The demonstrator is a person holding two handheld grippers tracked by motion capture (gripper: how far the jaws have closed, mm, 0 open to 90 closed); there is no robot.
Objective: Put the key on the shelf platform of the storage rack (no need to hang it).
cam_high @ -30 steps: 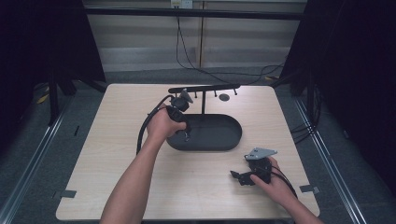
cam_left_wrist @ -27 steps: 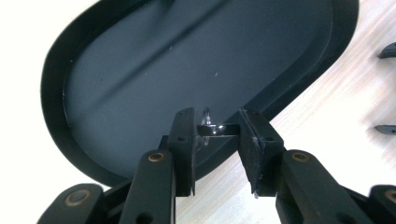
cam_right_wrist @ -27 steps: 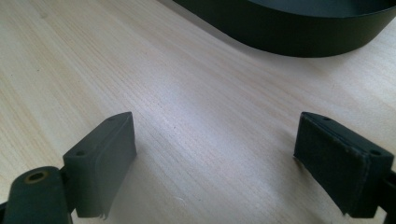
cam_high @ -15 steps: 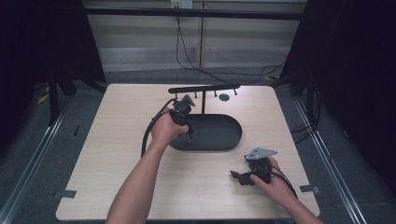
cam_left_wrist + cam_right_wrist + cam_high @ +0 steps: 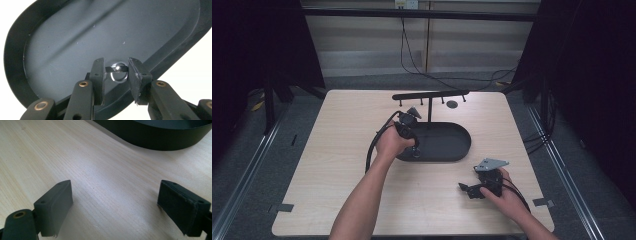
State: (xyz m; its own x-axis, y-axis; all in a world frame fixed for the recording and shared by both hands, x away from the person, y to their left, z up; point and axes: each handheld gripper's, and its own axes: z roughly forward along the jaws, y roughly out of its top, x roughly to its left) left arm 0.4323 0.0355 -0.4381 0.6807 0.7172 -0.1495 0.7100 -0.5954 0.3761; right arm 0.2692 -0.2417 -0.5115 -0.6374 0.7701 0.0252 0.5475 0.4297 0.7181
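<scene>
The left gripper (image 5: 412, 150) is sinking toward the near left end of the black oval tray (image 5: 457, 147); a second ago it was hanging a little higher and farther up the picture, over the tray's left part, and it has come down and toward the person since. In the left gripper view its jaws are pinching a small shiny metal ring (image 5: 117, 71), closed almost fully around it, with the ring poised just above the tray's dark floor near the rim. The left forearm is reaching in from the bottom of the high view, as before.

Behind the tray, the black stand (image 5: 430, 95) with its crossbar and small pegs is standing where it was.

On the right, the right gripper (image 5: 472, 190) is resting low on the wooden table (image 5: 337, 175), near the front right corner, well apart from the tray. It is keeping the same place as a second ago. Its jaws are standing wide apart with bare table between them and nothing held.
</scene>
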